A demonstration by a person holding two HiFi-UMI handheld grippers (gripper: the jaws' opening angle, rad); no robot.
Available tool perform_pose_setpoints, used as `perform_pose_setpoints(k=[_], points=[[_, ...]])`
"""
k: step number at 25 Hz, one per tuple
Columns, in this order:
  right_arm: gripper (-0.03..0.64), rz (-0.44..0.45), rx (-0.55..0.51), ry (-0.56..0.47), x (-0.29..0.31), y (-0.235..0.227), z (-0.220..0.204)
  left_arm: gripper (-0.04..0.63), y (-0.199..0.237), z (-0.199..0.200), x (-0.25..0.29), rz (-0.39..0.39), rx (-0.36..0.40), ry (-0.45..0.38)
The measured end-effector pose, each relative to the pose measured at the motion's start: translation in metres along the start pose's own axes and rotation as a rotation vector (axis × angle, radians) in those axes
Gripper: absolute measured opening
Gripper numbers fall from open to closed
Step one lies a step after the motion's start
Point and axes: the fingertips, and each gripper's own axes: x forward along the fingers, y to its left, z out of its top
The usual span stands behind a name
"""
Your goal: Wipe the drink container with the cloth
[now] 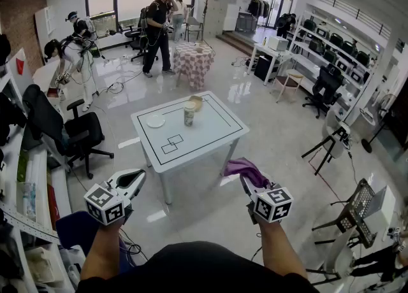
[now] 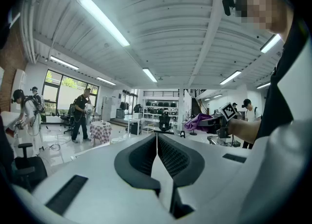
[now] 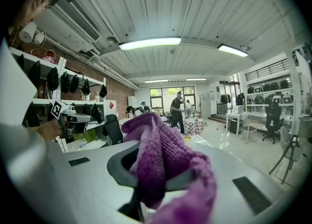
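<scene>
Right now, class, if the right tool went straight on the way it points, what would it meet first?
The right tool, shut on the purple cloth, probably aims across bare floor at the near right corner of the white table; depth is unclear.

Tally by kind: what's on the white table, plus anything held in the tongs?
plate: 1
drink cup: 1
bowl: 1
purple cloth, gripped in the right tongs: 1
Total: 4
The left tongs are shut with nothing in them.
</scene>
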Motion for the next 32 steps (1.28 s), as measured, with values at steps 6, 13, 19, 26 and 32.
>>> perform_pose_setpoints(k=[6, 13, 19, 26, 32], points=[[0.083, 0.0, -0.003, 0.015, 0.012, 0.009, -0.001, 0.025, 0.013, 0.001, -0.002, -0.01, -0.004, 0.006], [0.083, -0.024, 0.038, 0.006, 0.026, 0.0, -0.006, 0.025, 0.024, -0.002, 0.006, -0.019, -0.006, 0.015], [0.083, -0.036, 0.049, 0.027, 0.052, -0.015, -0.009, 0.025, 0.044, -0.007, 0.022, -0.021, -0.015, 0.036], [0.083, -0.015, 0.056, 0.046, 0.099, -0.04, -0.017, 0.025, 0.078, -0.012, 0.052, 0.006, -0.021, 0.044], [0.083, -0.002, 0.071, 0.058, 0.151, -0.083, -0.019, 0.025, 0.112, -0.017, 0.102, 0.023, -0.029, 0.072]])
